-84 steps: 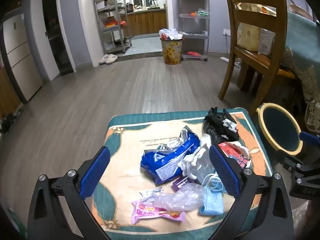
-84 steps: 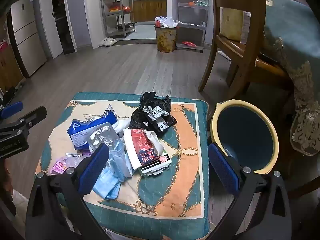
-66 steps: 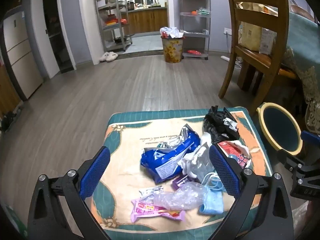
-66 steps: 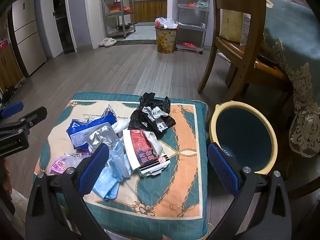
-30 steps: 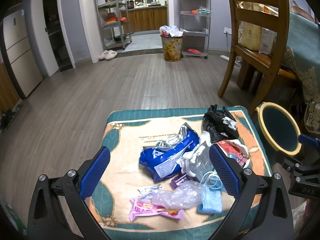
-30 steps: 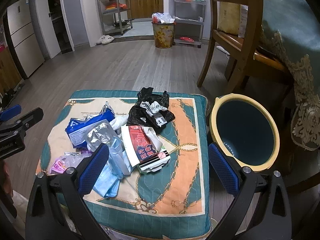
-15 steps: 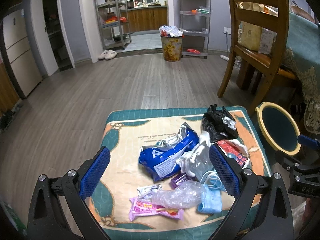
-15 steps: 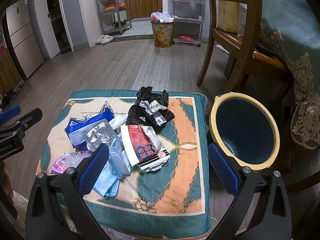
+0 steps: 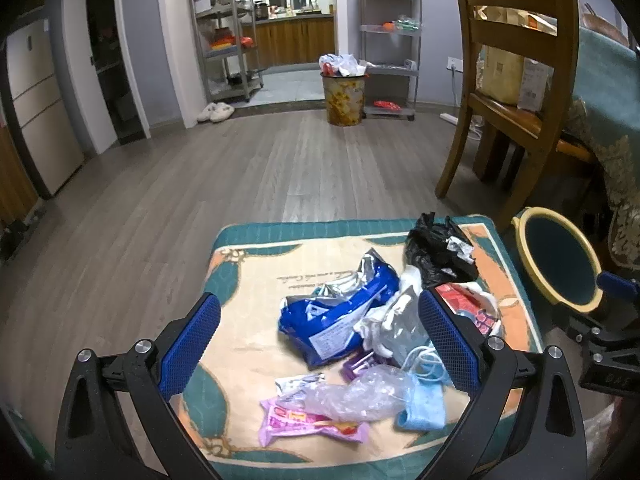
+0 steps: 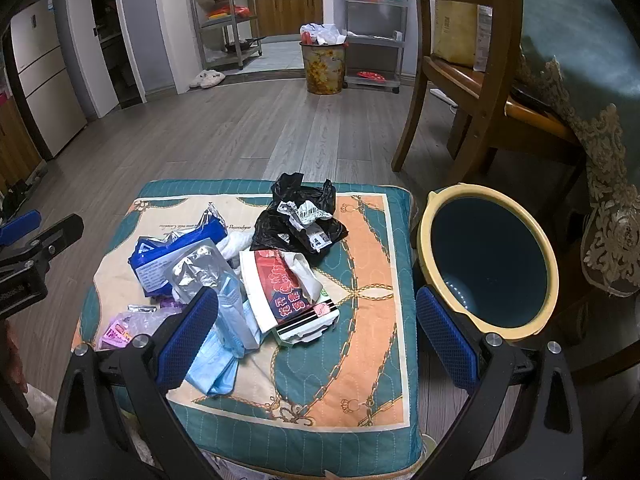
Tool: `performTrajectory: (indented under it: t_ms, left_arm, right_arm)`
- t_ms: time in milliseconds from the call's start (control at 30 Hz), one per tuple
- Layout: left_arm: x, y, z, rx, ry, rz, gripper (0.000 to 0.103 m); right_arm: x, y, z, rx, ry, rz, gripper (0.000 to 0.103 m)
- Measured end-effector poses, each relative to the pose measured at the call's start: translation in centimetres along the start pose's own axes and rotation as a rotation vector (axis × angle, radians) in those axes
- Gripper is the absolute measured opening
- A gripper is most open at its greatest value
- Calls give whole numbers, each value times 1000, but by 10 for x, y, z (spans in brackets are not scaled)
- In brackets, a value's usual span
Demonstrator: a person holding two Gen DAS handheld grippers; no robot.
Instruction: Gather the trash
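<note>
The cushion (image 10: 360, 248) is quilted cloth, matt and stitched in lines. On it, the blue wrapper (image 9: 340, 312) is glossy plastic with a crinkled silver foil lining, the black bag (image 10: 300, 220) is thin shiny film, and the clear bag (image 9: 360, 394) is soft crumpled plastic. The face mask (image 10: 212, 368) looks like matt fabric. The bucket (image 10: 548, 280) is smooth plastic. The chair (image 9: 516, 12) is varnished wood; the floor (image 9: 240, 168) is wood-grain planks.

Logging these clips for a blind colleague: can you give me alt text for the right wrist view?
A pile of trash, wrappers, a black bag and a blue face mask, lies on a patterned cushion. The open right gripper hovers over its near edge, holding nothing. An empty yellow-rimmed bin stands just right of the cushion.
</note>
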State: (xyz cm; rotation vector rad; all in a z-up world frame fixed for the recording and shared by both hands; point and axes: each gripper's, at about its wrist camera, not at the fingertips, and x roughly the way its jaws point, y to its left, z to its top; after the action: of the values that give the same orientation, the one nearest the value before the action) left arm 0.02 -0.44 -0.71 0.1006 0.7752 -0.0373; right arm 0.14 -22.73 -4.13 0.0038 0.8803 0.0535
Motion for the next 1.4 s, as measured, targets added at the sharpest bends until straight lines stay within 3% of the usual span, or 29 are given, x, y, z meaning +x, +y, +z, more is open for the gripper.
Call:
performTrajectory:
  t_ms: [300, 400, 500, 600, 767, 967, 1033, 1067, 1167, 1333, 1400]
  left_arm:
    - [8, 7, 11, -21, -22, -98, 98]
    - [18, 8, 18, 34, -20, -75, 98]
    - [33, 21, 30, 38, -16, -37, 98]
    - [48, 37, 32, 24, -9, -5, 98]
    - [82, 53, 18, -47, 91, -33, 95]
    - [111, 37, 7, 18, 178, -83, 55]
    - [116, 29, 3, 38, 198, -115, 43]
    - [119, 23, 1, 60, 208, -130, 42]
    - [124, 13, -6, 104, 231, -165, 38]
    - [132, -3, -11, 173, 258, -210, 32]
    - [136, -6, -12, 179, 270, -229, 29]
  right_arm:
    - [1, -3, 3, 13, 9, -37, 97]
    - [1, -6, 17, 9, -8, -29, 97]
    - [2, -12, 40, 15, -68, 33, 97]
    - [11, -8, 60, -66, -133, 53, 97]
    - [58, -11, 79, -91, -73, 103, 97]
    - [109, -26, 96, -56, -2, 121, 97]
    - [124, -30, 99, -51, 16, 116, 90]
    - [130, -29, 97, -54, 30, 124, 80]
    - [150, -22, 89, -63, 100, 188, 67]
    - [163, -2, 83, -153, 137, 236, 51]
    - [168, 2, 82, -171, 151, 250, 49]
